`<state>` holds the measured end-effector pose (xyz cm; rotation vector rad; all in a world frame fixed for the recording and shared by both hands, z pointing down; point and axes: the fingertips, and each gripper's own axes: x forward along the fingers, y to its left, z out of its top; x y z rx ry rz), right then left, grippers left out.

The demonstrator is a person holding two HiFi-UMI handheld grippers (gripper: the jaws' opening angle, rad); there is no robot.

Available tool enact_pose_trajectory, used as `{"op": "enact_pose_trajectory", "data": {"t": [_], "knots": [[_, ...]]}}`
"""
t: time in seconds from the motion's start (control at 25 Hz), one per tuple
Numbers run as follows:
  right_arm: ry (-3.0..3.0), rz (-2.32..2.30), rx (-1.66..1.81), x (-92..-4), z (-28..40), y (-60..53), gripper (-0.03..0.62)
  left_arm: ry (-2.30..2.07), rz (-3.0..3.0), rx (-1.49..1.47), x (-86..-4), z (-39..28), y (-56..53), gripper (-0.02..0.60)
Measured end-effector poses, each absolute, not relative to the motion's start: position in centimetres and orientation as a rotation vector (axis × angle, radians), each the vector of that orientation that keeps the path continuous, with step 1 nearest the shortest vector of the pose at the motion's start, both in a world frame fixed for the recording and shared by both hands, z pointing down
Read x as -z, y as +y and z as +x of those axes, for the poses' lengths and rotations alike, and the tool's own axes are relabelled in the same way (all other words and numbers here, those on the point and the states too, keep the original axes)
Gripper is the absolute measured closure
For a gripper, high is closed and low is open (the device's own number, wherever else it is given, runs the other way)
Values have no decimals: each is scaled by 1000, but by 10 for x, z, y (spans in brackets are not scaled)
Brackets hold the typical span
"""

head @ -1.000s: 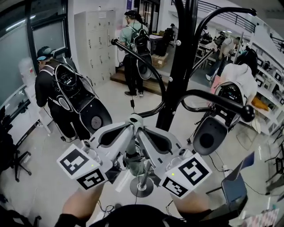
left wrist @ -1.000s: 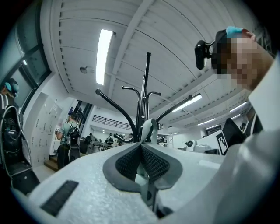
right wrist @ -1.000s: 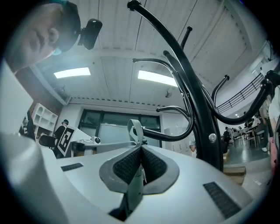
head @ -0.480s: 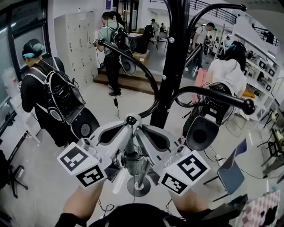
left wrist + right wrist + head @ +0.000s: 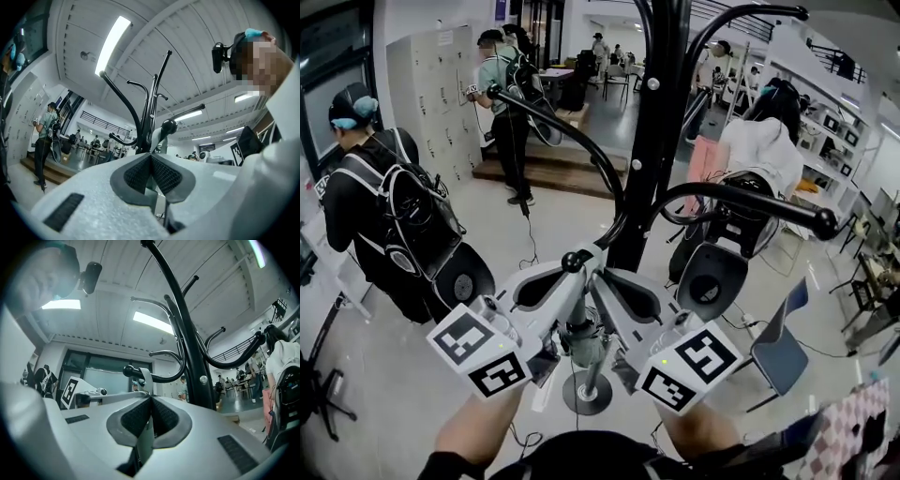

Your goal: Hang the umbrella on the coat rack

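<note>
Head view: left gripper [image 5: 567,279] and right gripper [image 5: 598,283] hide most of the umbrella [image 5: 583,345].

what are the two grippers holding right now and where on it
Both the left gripper and the right gripper are shut on the umbrella, pinching its upper end just below the black knob.

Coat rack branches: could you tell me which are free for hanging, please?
The long right branch is bare from pole to knob, as is the left branch. It is crowded at the low hook, where the left tool and right tool grip the umbrella.
</note>
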<state>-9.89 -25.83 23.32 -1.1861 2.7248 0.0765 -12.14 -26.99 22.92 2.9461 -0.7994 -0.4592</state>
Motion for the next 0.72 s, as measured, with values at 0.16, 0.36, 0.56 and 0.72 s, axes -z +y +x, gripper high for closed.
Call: {"op": "enact_pose_trajectory", "data": {"t": [0.16,0.36,0.56,0.72], "knots": [[2716,-1230,-68,-240,-93,-262,585,-760,2939,462,-236,-116,-275,571],[2698,-1288,-63,-242,-83,-266,585,-721,2937,455,-238,-105,-281,571],[2688,-1325,-59,-248,-79,-270,585,-708,2944,441,-244,-100,-285,571],[2674,-1352,-50,-250,-71,-275,585,-704,2954,422,-246,-92,-289,571]]}}
